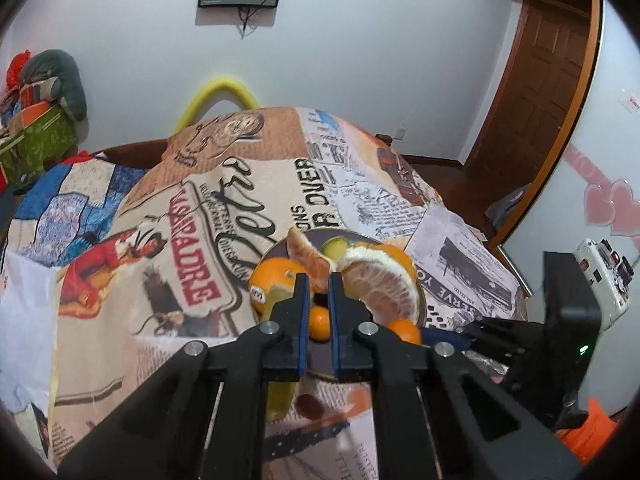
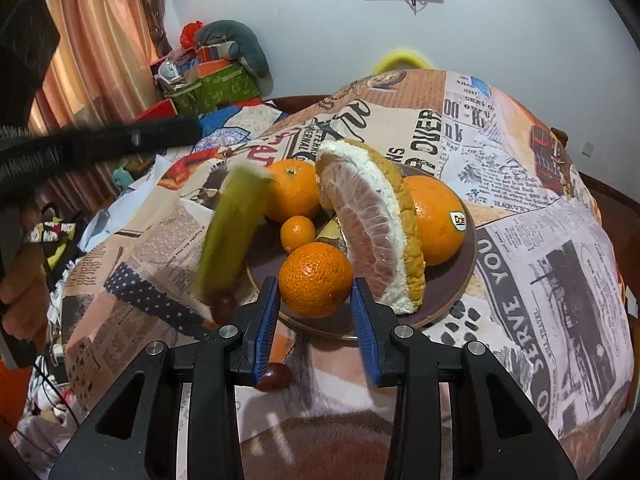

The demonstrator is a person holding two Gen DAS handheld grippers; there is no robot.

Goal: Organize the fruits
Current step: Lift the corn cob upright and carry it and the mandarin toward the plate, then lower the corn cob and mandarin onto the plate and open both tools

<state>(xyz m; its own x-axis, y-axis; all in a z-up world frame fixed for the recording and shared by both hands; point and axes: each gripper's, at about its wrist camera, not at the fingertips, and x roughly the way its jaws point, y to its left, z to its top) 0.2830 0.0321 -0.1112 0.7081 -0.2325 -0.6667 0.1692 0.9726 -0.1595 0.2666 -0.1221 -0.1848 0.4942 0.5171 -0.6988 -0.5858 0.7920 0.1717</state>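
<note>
On the plate point(image 2: 460, 300), at six o'clock, a mandarin point(image 2: 316, 280) sits between the spread right claw point(image 2: 316, 312); left claw point(image 1: 319, 284) pressed together, empty.

Printed cloth tablecover point(image 2: 540, 216), matt w/ creases; mandarin point(image 2: 316, 280) skin glossy, pitted.

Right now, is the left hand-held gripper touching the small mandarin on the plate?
Apart. The right wrist view shows the small mandarin among the other fruit, with the left hand-held gripper well clear at upper left.
</note>
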